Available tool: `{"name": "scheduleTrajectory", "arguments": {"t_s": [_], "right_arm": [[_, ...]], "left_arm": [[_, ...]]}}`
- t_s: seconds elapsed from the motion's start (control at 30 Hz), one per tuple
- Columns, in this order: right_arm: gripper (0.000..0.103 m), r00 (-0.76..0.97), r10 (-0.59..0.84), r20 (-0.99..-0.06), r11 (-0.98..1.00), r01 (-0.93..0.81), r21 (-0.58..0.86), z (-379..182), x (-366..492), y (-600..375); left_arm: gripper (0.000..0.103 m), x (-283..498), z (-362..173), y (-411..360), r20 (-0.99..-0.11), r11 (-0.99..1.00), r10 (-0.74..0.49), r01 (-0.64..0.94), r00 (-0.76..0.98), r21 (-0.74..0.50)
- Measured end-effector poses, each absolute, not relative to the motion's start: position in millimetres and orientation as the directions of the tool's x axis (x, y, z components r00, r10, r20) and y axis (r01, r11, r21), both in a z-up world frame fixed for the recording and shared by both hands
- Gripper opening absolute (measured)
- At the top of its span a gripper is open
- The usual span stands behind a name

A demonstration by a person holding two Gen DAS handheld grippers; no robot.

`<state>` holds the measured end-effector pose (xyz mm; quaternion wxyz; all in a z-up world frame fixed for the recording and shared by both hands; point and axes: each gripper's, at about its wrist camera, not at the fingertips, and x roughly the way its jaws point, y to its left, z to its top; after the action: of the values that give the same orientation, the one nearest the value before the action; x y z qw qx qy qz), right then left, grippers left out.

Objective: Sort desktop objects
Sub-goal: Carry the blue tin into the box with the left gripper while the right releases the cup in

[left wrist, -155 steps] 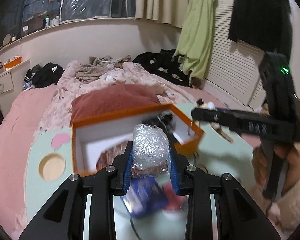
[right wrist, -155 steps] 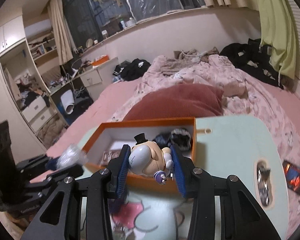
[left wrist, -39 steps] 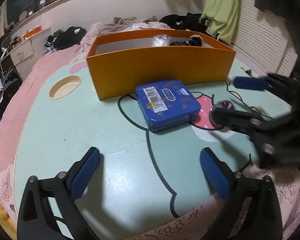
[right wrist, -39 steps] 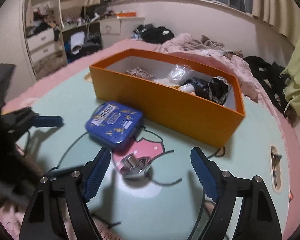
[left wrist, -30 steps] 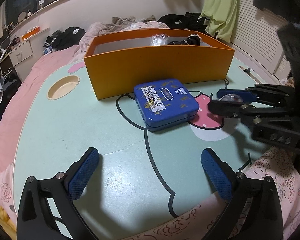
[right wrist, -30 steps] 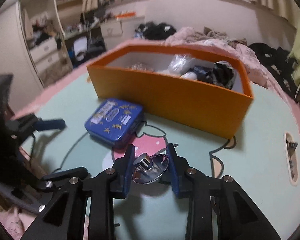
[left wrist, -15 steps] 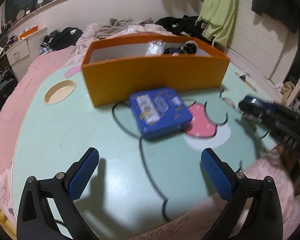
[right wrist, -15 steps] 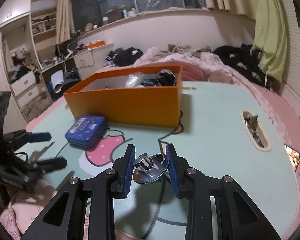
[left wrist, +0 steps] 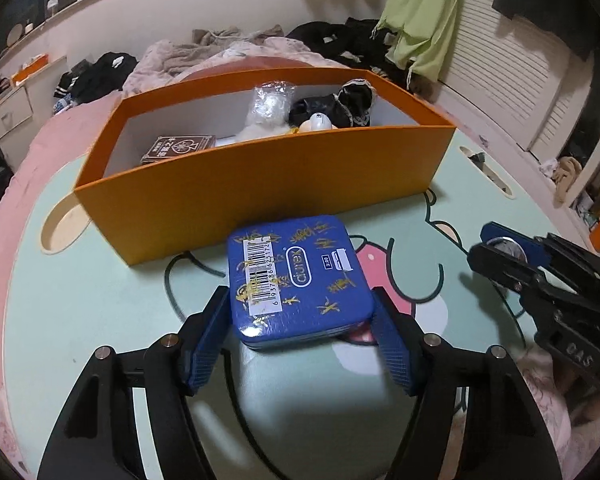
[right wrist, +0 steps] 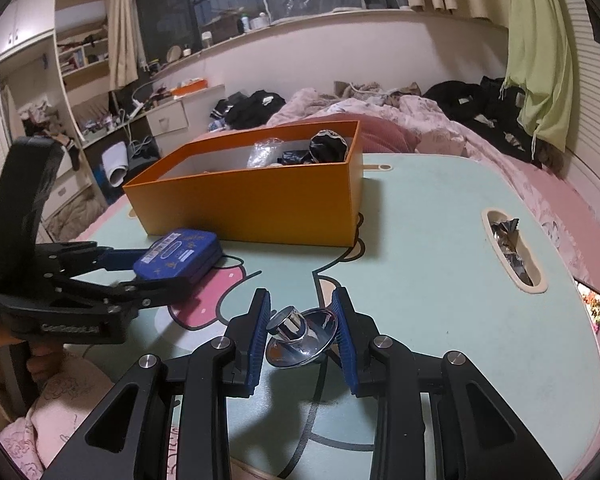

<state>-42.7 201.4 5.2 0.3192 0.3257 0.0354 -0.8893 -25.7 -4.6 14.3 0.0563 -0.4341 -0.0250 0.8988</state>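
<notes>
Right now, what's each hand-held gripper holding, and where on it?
Right hand-held gripper: chrome funnel-shaped metal piece, pinched across its flared rim. Left hand-held gripper: blue tin, pads at its two side edges near the front; firm contact can't be confirmed.

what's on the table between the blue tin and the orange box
Nothing: in the left wrist view only a bare strip of table separates the blue tin from the orange box.

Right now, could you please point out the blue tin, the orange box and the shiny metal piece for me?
blue tin (left wrist: 298,280), left wrist view, middle of its lid.
orange box (left wrist: 260,188), left wrist view, middle of its near wall.
shiny metal piece (right wrist: 300,338), right wrist view, on its flared chrome base.
</notes>
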Motion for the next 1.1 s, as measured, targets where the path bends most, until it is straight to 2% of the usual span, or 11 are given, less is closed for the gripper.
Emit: {"name": "scheduleTrajectory", "arguments": {"t_s": [0.2,0.5,0.63,0.77,0.87,0.97,1.1], "right_arm": [[0.031,-0.586,-0.550,-0.595,-0.793,0.591,0.151,5.7,-42.2,203.2],[0.031,-0.606,-0.588,-0.536,-0.778,0.606,0.168,16.2,-34.9,212.1],[0.031,-0.594,-0.596,-0.541,-0.770,0.614,0.174,19.6,-38.1,210.3],[0.031,-0.574,-0.627,-0.527,-0.749,0.630,0.204,36.4,-48.8,205.0],[0.031,-0.601,-0.628,-0.494,-0.748,0.640,0.173,61.0,-60.0,194.9],[0.031,-0.619,-0.632,-0.467,-0.748,0.646,0.156,86.3,-80.8,179.4],[0.031,-0.631,-0.612,-0.477,-0.757,0.642,0.121,95.5,-110.3,154.2]], "left_arm": [[0.068,6.1,36.7,-6.4,-0.696,-0.988,0.153,-0.119,-0.701,-0.098],[0.068,33.0,55.6,-6.0,-0.652,-0.985,0.170,-0.154,-0.739,-0.082],[0.068,32.4,71.1,-4.8,-0.619,-0.982,0.183,-0.169,-0.764,-0.082],[0.068,19.8,93.2,-6.1,-0.584,-0.983,0.177,-0.174,-0.792,-0.063],[0.068,2.7,111.6,-12.0,-0.552,-0.983,0.179,-0.169,-0.814,-0.069],[0.068,-25.8,123.6,-18.5,-0.555,-0.984,0.176,-0.154,-0.813,-0.087],[0.068,-62.1,122.9,-23.8,-0.568,-0.995,0.101,-0.088,-0.817,-0.050]]}}
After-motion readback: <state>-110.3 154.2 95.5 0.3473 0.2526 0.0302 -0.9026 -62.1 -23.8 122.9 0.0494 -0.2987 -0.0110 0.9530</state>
